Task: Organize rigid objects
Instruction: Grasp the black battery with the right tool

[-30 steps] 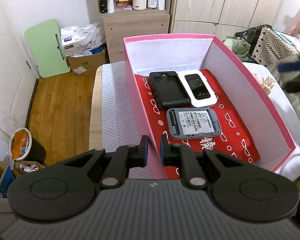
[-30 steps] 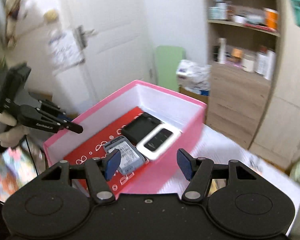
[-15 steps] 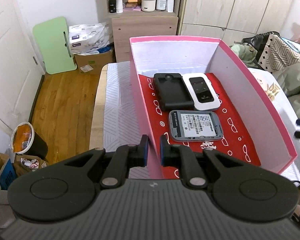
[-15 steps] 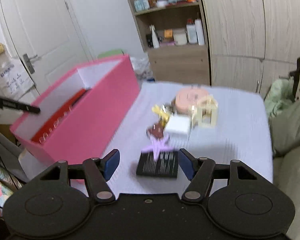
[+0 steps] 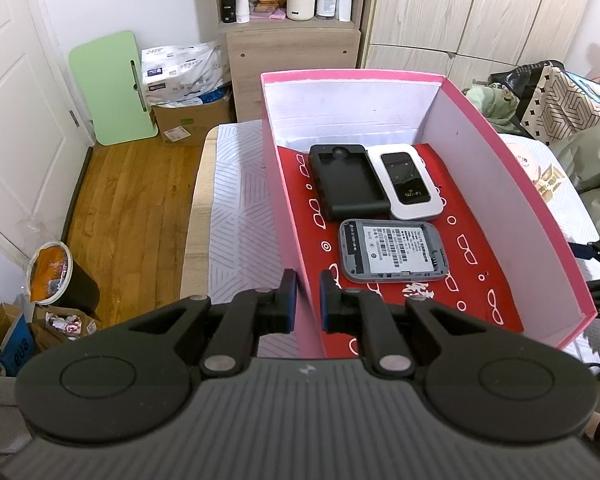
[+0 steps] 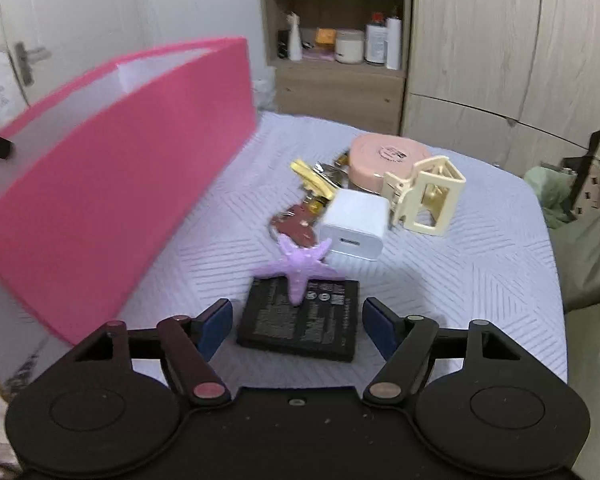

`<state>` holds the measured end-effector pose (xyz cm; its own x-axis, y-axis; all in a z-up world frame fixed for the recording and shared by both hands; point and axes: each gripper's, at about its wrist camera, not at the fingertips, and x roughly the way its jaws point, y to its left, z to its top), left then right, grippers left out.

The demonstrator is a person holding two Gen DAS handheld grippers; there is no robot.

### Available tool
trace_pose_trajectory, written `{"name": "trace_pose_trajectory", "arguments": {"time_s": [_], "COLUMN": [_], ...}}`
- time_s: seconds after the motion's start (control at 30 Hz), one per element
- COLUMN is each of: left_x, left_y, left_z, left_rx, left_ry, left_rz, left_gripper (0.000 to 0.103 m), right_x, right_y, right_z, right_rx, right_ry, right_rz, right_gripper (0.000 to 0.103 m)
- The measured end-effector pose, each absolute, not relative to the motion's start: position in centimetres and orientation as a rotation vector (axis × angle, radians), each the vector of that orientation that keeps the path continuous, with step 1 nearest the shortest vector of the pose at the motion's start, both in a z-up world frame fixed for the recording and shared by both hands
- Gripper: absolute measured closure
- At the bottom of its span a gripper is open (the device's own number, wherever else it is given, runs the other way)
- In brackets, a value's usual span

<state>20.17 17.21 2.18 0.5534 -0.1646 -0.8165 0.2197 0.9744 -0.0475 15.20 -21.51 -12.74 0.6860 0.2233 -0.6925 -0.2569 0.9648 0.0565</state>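
My left gripper (image 5: 305,300) is shut on the near left wall of the pink box (image 5: 288,216). Inside lie a black case (image 5: 346,182), a white Wi-Fi router (image 5: 408,186) and a grey router back (image 5: 394,250) on a red liner. My right gripper (image 6: 296,326) is open and empty, its fingers on either side of a black battery (image 6: 300,320) on the table. A purple starfish (image 6: 302,264) rests on the battery's far edge. The pink box (image 6: 112,168) stands to the left.
Beyond the battery lie a white charger cube (image 6: 356,228), a cream hair claw (image 6: 428,196), a round pink case (image 6: 388,158), a yellow clip (image 6: 312,178) and a brown piece (image 6: 294,226). A wardrobe and shelf stand behind. Wood floor and a bin (image 5: 54,276) are left.
My right gripper has swung away from over the box, down and right to the table, and now straddles the black battery. My left gripper keeps its hold on the box wall.
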Motion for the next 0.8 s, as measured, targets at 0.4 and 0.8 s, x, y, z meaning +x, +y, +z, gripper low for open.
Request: {"name": "trace_pose_trajectory", "arguments": {"time_s": [0.4, 0.8], "left_x": [20.1, 20.1], "left_y": [17.1, 17.2], "left_z": [2.2, 2.2], "left_rx": [0.059, 0.055], "left_ry": [0.957, 0.957], "left_rz": [-0.228, -0.229], "left_gripper": [0.093, 0.093], "right_x": [13.8, 13.4], "right_y": [-24.4, -26.9], "right_z": [-11.9, -12.1], "right_rx": [0.132, 0.469], "right_ry": [0.835, 0.861], "right_rz": [0.336, 0.498], "right_gripper": [0.034, 0.034]}}
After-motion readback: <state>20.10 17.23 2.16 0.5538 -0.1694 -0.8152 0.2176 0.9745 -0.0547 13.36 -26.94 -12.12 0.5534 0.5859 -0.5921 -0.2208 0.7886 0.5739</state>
